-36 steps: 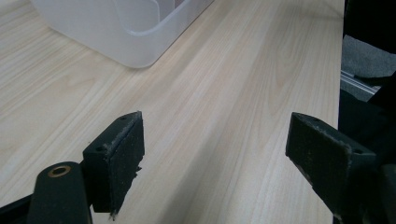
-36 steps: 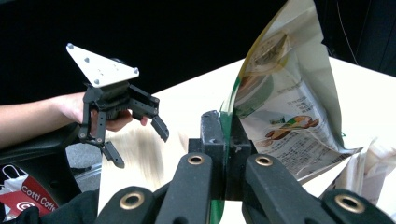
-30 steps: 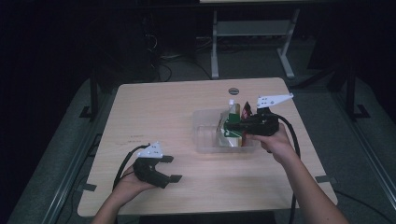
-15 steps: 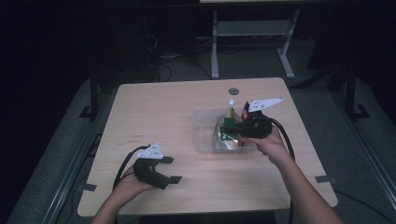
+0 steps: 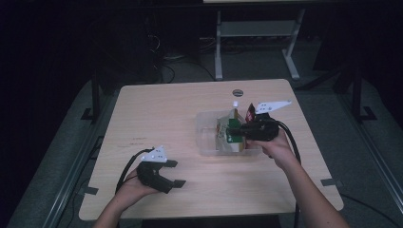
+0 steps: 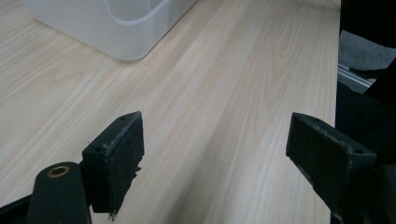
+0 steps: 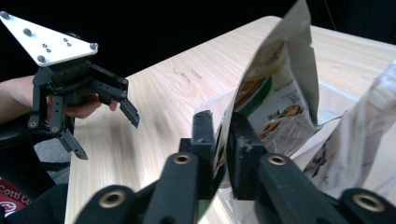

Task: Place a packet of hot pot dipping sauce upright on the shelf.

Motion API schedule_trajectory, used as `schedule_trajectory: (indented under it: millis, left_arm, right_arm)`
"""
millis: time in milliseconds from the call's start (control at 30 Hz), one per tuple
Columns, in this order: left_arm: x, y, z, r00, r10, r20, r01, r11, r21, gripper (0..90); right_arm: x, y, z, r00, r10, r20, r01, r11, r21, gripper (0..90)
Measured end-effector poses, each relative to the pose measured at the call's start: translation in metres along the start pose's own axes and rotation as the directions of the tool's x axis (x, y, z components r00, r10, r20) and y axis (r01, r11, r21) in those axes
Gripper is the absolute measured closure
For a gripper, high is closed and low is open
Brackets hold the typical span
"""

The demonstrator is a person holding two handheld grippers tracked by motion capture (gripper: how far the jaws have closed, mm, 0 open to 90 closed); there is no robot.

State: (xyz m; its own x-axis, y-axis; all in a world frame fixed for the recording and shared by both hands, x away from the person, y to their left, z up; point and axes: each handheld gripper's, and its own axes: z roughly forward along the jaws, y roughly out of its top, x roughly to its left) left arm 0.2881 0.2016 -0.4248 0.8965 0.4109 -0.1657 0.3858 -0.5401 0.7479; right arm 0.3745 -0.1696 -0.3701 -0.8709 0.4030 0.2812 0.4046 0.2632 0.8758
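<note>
High view. Light wooden surface [image 5: 180,114]. Clear plastic bin [image 5: 205,135] right of centre, toward the right edge. Standing in it: a snack pouch [image 5: 229,130] with green and tan print, and behind it a dark red packet [image 5: 250,113], small and hard to read. Right hand-held gripper [image 5: 237,133] reaches level into the bin from the right edge side, at the pouch; the grip itself is too small to judge here. Left hand-held gripper [image 5: 175,173] rests near the near-left corner, well apart from the bin, jaws spread, nothing between them. Small round dark fitting [image 5: 237,92] near the far edge.

Left gripper view. Left hand-held gripper [image 6: 217,156] low over bare surface [image 6: 224,84], its two black pads wide apart with only wood grain between. One rounded corner of the bin [image 6: 126,28] at upper left, cut off by the frame; its contents cannot be seen.

Right gripper view. Right hand-held gripper [image 7: 219,140] has just been opening slightly, yet the pads still pinch the pouch [image 7: 280,98] by its lower edge; the pouch stands upright over the bin wall [image 7: 212,105]. A second, pale printed packet [image 7: 355,140] at the right edge of the picture, blurred and cut off. The left hand-held gripper [image 7: 107,126] shows farther off, grey plate on top, fingers parted.
</note>
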Motion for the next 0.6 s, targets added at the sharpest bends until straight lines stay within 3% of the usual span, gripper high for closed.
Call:
schedule_trajectory:
  millis: [167,600]
  left_arm:
    - [0.0,0.0,0.0,1.0,0.001,0.0,-0.001,1.0,0.001,18.8]
    - [0.0,0.001,0.0,1.0,0.002,-0.001,-0.002,1.0,0.002,18.7]
  right_arm:
    - [0.005,0.003,-0.009,0.9991,-0.019,0.037,0.019,1.0,-0.006,64.6]
    - [0.014,0.019,-0.034,0.9974,-0.056,0.046,0.059,0.996,-0.065,61.2]
